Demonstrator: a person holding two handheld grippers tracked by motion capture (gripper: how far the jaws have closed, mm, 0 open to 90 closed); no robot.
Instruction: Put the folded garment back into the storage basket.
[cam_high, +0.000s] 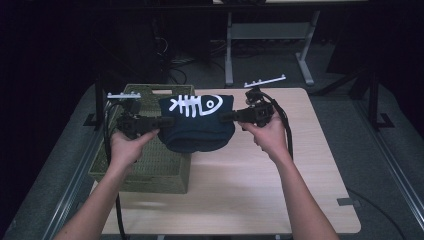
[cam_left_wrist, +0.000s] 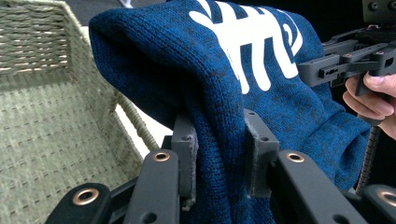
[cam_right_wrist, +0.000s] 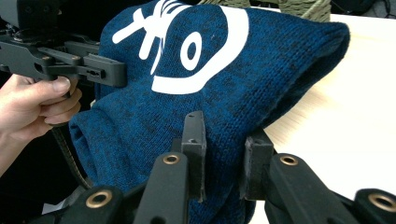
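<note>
Blue knit cloth (cam_high: 197, 125) hangs pinched between left claw (cam_high: 162, 121) and right claw (cam_high: 225, 117).

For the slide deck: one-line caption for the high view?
Both grippers, left gripper and right gripper, hold a blue fish-skeleton knit beside the woven basket.

The basket (cam_high: 150, 165) sits on the left part of the table (cam_high: 260, 190). The cloth (cam_high: 197, 125) hangs above the basket's right edge and the table, between the left gripper (cam_high: 161, 122) and the right gripper (cam_high: 226, 117).

Light wooden table (cam_high: 260, 190), woven green basket (cam_high: 145, 170) on its left side.
</note>
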